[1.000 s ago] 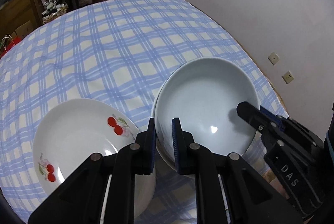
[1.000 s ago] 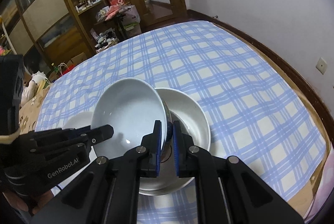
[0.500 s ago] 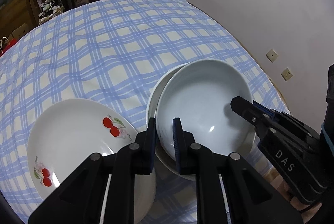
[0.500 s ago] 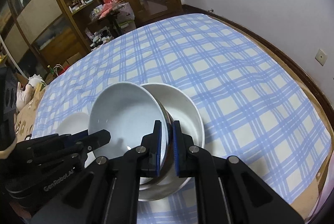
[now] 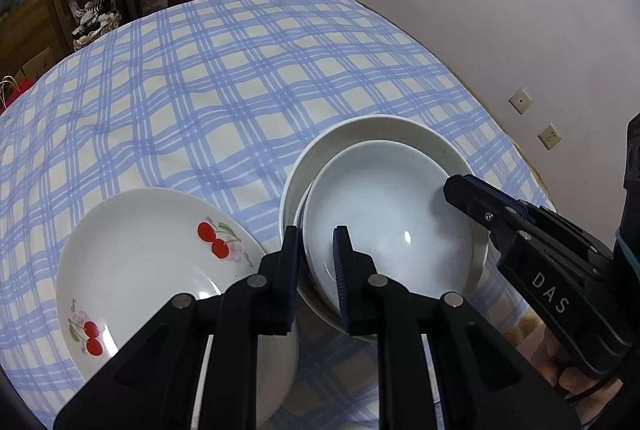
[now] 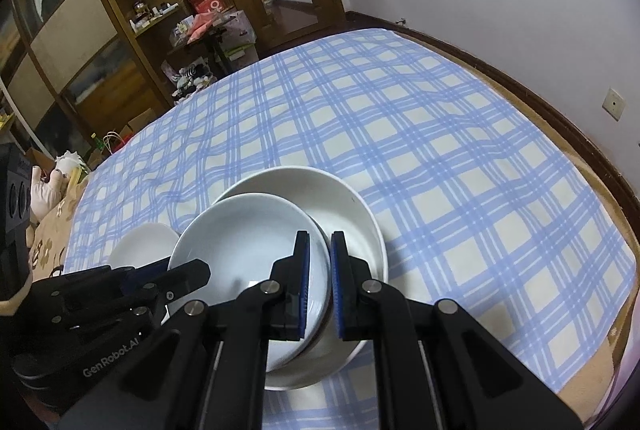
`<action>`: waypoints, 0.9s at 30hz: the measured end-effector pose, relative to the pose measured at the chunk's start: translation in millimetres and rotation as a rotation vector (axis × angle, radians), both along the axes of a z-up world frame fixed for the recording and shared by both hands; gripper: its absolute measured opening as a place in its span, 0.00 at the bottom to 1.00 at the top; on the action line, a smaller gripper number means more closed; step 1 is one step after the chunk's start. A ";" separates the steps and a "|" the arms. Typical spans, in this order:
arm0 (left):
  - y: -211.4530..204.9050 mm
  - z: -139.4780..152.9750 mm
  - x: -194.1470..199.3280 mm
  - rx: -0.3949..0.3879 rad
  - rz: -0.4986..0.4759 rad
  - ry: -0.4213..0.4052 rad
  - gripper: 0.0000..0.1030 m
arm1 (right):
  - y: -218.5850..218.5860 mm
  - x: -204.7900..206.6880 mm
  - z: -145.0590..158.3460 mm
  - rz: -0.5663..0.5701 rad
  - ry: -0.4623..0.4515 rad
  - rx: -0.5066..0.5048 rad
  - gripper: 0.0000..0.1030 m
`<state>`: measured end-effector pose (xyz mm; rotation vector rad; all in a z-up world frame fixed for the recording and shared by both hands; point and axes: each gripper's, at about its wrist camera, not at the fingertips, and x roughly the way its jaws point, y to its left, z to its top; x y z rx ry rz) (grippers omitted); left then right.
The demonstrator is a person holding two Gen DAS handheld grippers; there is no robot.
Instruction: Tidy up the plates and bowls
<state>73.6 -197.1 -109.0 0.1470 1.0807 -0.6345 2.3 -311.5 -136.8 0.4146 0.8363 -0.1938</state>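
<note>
Checked tablecloth (image 5: 200, 89) under bowl (image 5: 320, 149), plate (image 5: 140, 250)

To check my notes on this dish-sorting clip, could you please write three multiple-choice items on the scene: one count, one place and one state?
1. How many cherry pairs show on the plate?
A. one
B. two
C. four

2. Where is the blue bowl?
A. on the plate
B. upside down on the cloth
C. in the white bowl

3. How is the right gripper?
A. shut on the blue bowl's rim
B. wide open above the cloth
C. shut on the plate

Answers:
1 B: one pair sits near the plate's far rim and one near its near rim.
2 C: the white bowl's rim shows all round the far side of the blue bowl.
3 A: its two pads stand close together with the blue bowl's rim between them.
</note>
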 end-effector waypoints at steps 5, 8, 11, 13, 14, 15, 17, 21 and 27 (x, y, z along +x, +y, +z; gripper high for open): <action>2.9 3.5 -1.2 0.005 0.006 -0.014 0.18 | -1.4 -0.9 -1.8 -0.007 0.006 0.001 0.11; 5.0 7.9 -2.1 -0.002 -0.007 -0.026 0.18 | -1.9 -1.1 -1.9 -0.008 0.007 0.000 0.11; 8.5 12.1 -1.9 -0.008 0.003 -0.032 0.18 | -2.0 -2.3 -1.1 -0.008 -0.003 -0.005 0.11; 12.0 14.2 -0.7 -0.012 0.014 -0.031 0.19 | -1.3 -4.2 1.2 -0.010 -0.015 -0.015 0.11; 12.9 15.1 -0.1 -0.011 0.018 -0.031 0.20 | -0.7 -5.5 2.5 -0.013 -0.018 -0.025 0.11; 14.3 16.2 0.8 -0.008 0.022 -0.031 0.20 | -0.5 -6.2 3.4 -0.014 -0.019 -0.027 0.11; 17.8 18.6 2.7 0.002 0.034 -0.033 0.21 | -0.2 -7.1 4.3 -0.019 -0.016 -0.030 0.11; 27.2 22.3 8.0 0.003 0.058 -0.019 0.23 | -4.4 -13.7 9.5 -0.048 -0.026 -0.014 0.11; 36.1 24.5 15.7 0.020 0.083 -0.023 0.39 | -15.1 -25.1 15.7 -0.099 -0.043 0.012 0.30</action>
